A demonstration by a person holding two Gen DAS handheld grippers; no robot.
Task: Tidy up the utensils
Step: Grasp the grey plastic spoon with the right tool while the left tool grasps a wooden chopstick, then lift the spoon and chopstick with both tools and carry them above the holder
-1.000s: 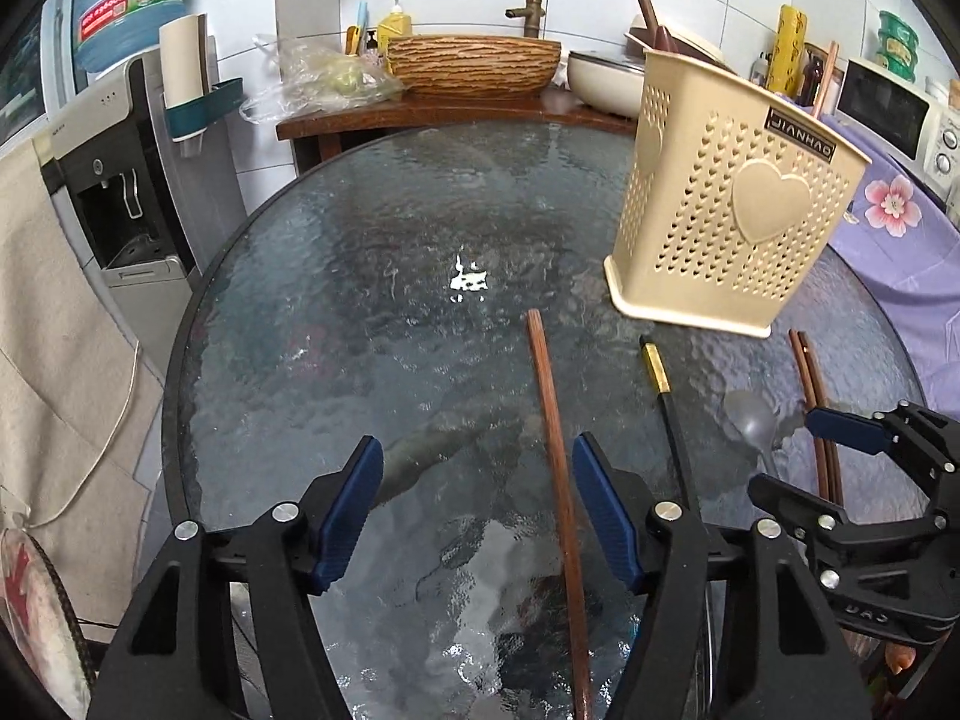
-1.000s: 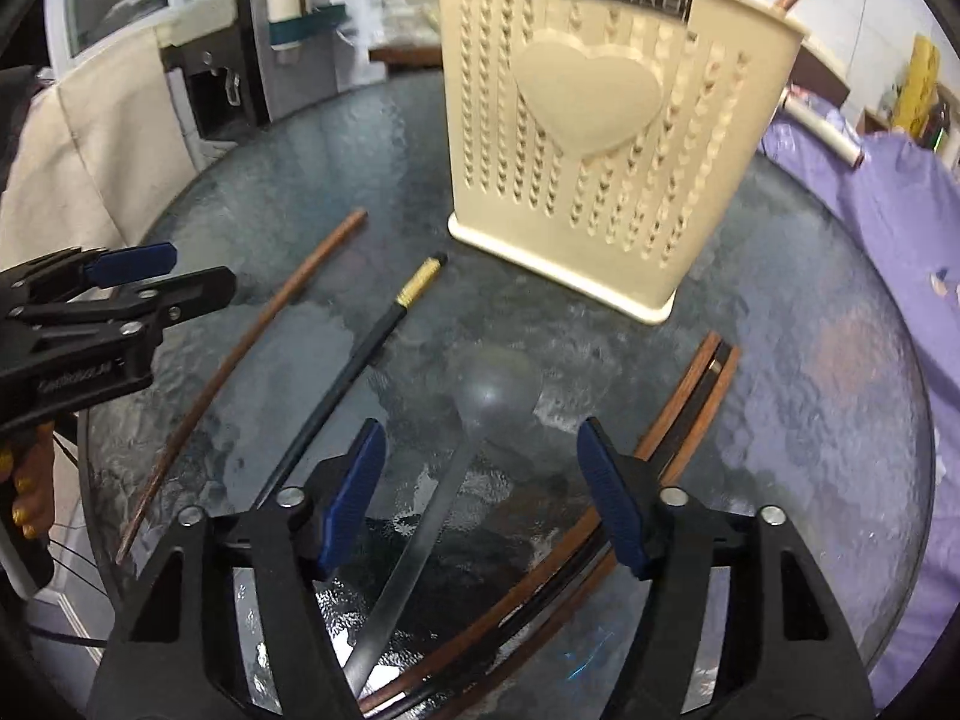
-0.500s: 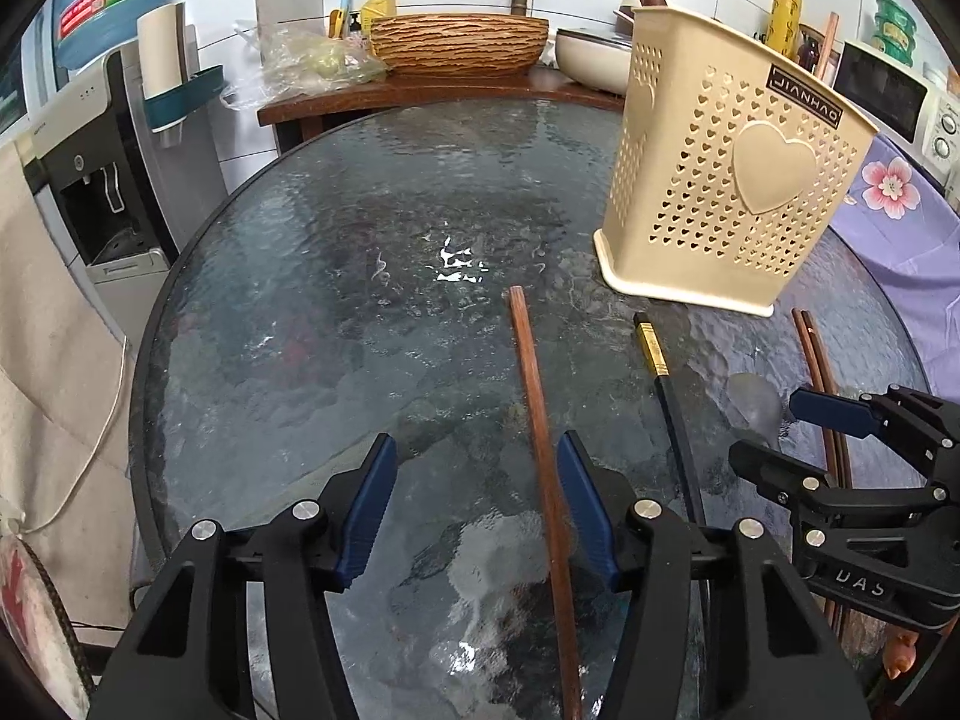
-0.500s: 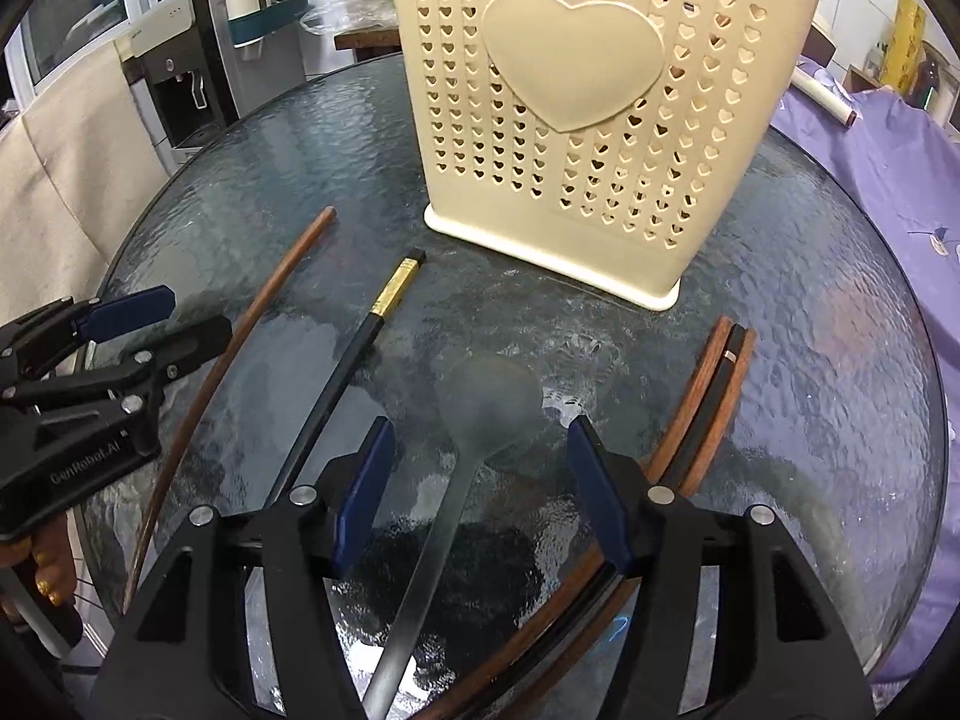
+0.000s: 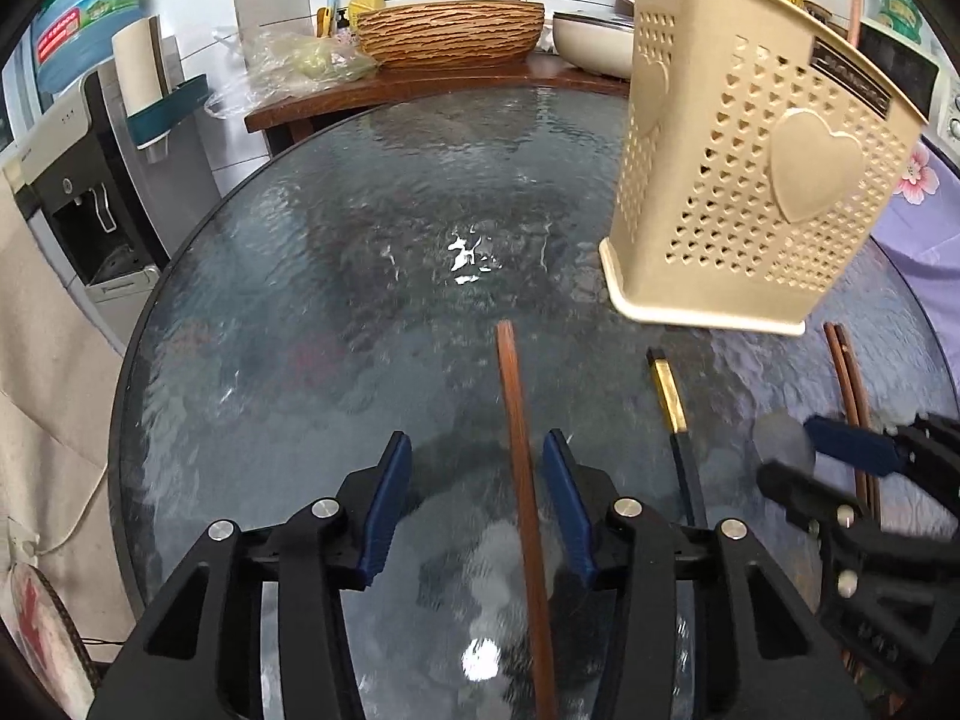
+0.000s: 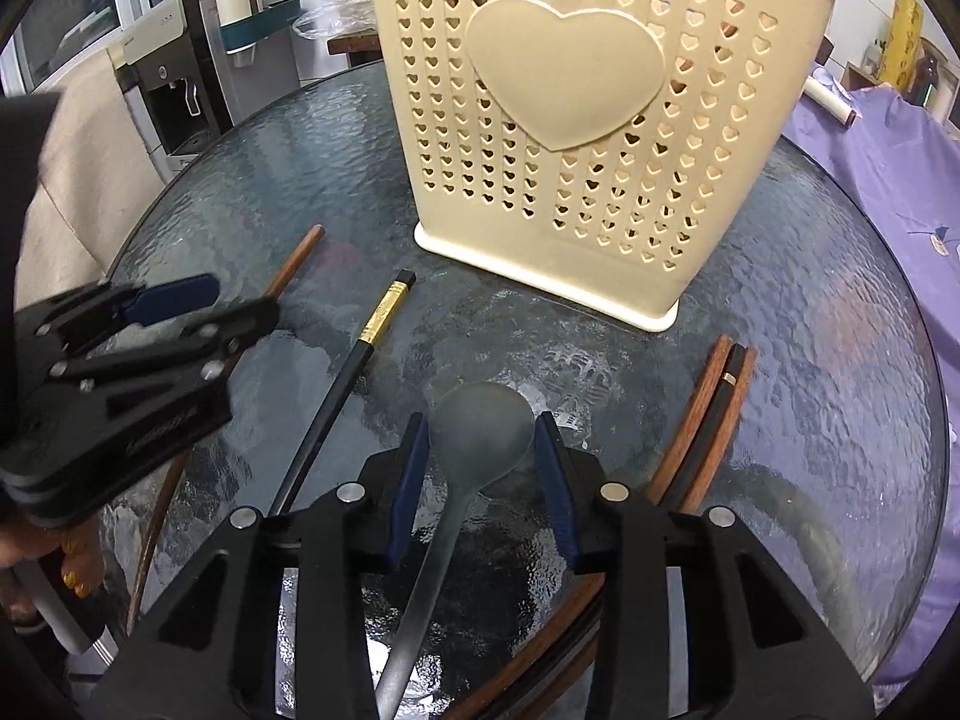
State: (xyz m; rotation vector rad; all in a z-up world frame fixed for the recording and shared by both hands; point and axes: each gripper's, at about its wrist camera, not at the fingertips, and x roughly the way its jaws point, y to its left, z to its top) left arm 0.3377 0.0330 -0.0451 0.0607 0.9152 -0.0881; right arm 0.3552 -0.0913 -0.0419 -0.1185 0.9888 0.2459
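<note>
A cream perforated utensil basket (image 5: 744,180) (image 6: 594,138) stands on the round glass table (image 5: 336,276). My left gripper (image 5: 477,507) is open, its jaws on either side of a brown wooden chopstick (image 5: 519,456) lying on the glass. My right gripper (image 6: 483,480) is open, its jaws on either side of a grey spoon (image 6: 474,438). A black chopstick with a gold band (image 5: 669,396) (image 6: 360,366) lies between the two. A bundle of brown and black chopsticks (image 6: 702,420) lies right of the spoon.
A wooden counter (image 5: 420,90) behind the table holds a woven bowl (image 5: 450,33) and a white bowl (image 5: 591,45). A water dispenser (image 5: 78,180) stands at the left. Purple cloth (image 6: 888,192) lies at the right.
Both grippers have moved forward and down toward the table. The left now straddles the brown chopstick; the right now straddles the spoon bowl. Both jaws have narrowed.
</note>
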